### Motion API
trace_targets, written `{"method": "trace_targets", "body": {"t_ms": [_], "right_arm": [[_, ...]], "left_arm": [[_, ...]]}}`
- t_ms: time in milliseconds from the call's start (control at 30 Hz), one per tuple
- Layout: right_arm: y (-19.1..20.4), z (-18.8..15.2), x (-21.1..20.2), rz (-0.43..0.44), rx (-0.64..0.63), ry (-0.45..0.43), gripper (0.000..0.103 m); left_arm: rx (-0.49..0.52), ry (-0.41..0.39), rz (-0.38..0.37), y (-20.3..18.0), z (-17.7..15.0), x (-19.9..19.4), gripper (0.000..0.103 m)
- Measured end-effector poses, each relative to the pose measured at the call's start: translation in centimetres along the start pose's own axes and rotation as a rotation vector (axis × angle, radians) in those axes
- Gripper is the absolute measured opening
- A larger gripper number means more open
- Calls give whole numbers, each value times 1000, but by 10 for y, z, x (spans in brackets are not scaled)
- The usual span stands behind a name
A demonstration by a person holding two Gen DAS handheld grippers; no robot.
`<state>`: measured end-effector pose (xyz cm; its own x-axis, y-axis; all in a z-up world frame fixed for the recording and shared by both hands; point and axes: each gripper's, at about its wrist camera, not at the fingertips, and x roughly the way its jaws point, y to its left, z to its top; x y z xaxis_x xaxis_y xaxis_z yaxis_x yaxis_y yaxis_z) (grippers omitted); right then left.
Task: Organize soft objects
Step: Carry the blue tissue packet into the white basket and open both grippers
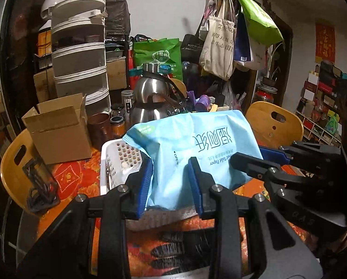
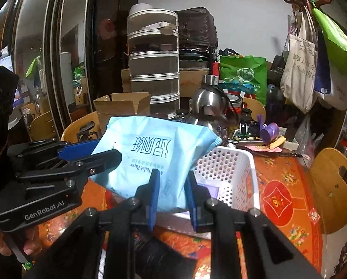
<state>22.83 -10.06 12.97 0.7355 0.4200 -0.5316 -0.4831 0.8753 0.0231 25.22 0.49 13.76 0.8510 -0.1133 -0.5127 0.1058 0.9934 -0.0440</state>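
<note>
A light blue pack of toilet paper (image 1: 192,148) is held in the air over the near end of a white perforated basket (image 1: 117,160). My left gripper (image 1: 171,181) is shut on the pack's near edge, blue pads pressed into it. My right gripper (image 2: 172,190) is shut on the same pack (image 2: 150,153) at its lower edge, above the basket (image 2: 229,167). Each gripper shows in the other's view, the right gripper (image 1: 266,160) at the pack's right side and the left gripper (image 2: 87,155) at its left. A purple item (image 2: 211,191) lies inside the basket.
The table has an orange-red patterned cloth (image 2: 285,186). Behind the basket stand an open cardboard box (image 1: 57,127), a steel kettle (image 1: 154,97), jars and a tiered white rack (image 1: 80,58). Wooden chairs (image 1: 275,125) stand around the table. Bags hang on a coat stand (image 1: 229,34).
</note>
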Motion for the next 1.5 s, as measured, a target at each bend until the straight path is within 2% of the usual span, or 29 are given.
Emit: {"method": "trace_targets", "body": {"t_ms": [733, 867, 900, 933, 967, 1000, 1033, 1100, 1200, 1333, 1500], "right_arm": [[-47, 11, 90, 9, 37, 90, 20], [-49, 10, 103, -2, 30, 80, 21], [-51, 10, 107, -15, 33, 70, 33], [-54, 9, 111, -25, 40, 80, 57], [-60, 7, 117, -38, 61, 118, 67], [-65, 3, 120, -47, 78, 137, 73], [-69, -1, 120, -57, 83, 136, 73], [-76, -7, 119, -78, 91, 133, 73], [-86, -12, 122, -54, 142, 154, 73], [-84, -16, 124, -58, 129, 166, 73], [-74, -20, 118, -55, 105, 168, 73]], "left_arm": [[-61, 119, -1, 25, 11, 127, 29], [-69, 153, 34, 29, 10, 156, 29], [-88, 164, 47, 34, 9, 161, 32], [-105, 172, 61, 40, 7, 164, 36], [-133, 175, 75, 49, 4, 164, 52], [-147, 169, 82, 55, 2, 163, 74], [-158, 155, 90, 61, 0, 161, 87], [-172, 142, 89, 69, -3, 159, 88], [-151, 157, 101, 68, -6, 161, 88], [-120, 172, 112, 61, -12, 159, 89], [-132, 194, 123, 60, -24, 147, 88]]}}
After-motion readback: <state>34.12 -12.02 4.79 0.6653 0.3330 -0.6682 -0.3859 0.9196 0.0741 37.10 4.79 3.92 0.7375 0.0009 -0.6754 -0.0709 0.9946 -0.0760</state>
